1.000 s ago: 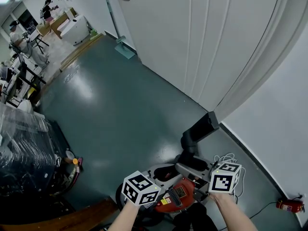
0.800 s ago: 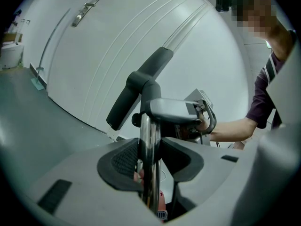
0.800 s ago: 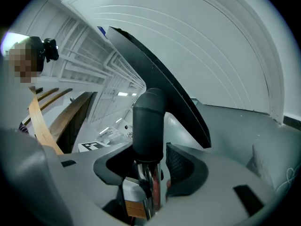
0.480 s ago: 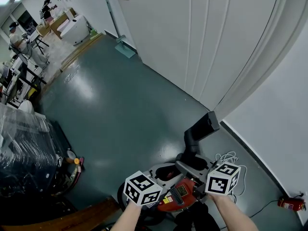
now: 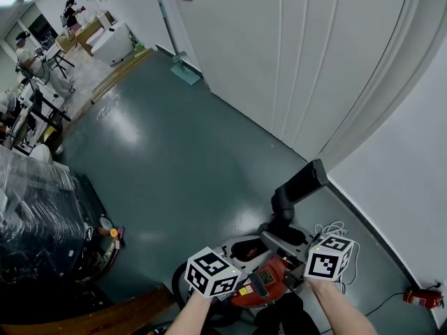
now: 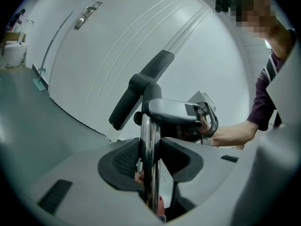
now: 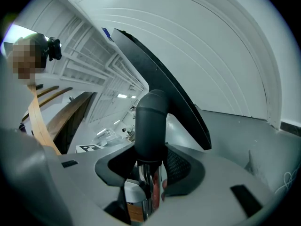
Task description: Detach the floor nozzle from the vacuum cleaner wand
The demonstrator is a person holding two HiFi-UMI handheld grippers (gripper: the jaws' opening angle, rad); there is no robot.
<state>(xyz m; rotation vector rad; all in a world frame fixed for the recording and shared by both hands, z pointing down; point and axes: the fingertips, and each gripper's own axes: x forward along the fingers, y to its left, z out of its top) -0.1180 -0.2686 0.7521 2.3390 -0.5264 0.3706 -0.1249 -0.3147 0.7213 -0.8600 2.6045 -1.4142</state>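
The vacuum's red body [image 5: 260,285] lies on the floor at the bottom of the head view. Its chrome wand [image 6: 149,149] rises to the dark grey floor nozzle [image 5: 302,183], which is lifted off the floor. My left gripper [image 6: 149,161] is shut on the chrome wand, below the handle piece [image 6: 171,109]. My right gripper [image 7: 151,166] has just been closing, and its pads now press on the nozzle's dark neck [image 7: 150,131], right above the wand's end. The nozzle's flat plate [image 7: 162,86] stretches away behind the neck. Both marker cubes [image 5: 209,273] [image 5: 328,257] show beside the body.
A white door and wall [image 5: 293,54] stand close behind the nozzle. A white cable [image 5: 328,227] and a red extinguisher [image 5: 419,297] lie at the right. A wooden plank [image 5: 119,316] and plastic-wrapped goods [image 5: 35,208] are at the left. People work far off at the top left.
The head view has shifted a little. Both grippers and the vacuum keep their places.
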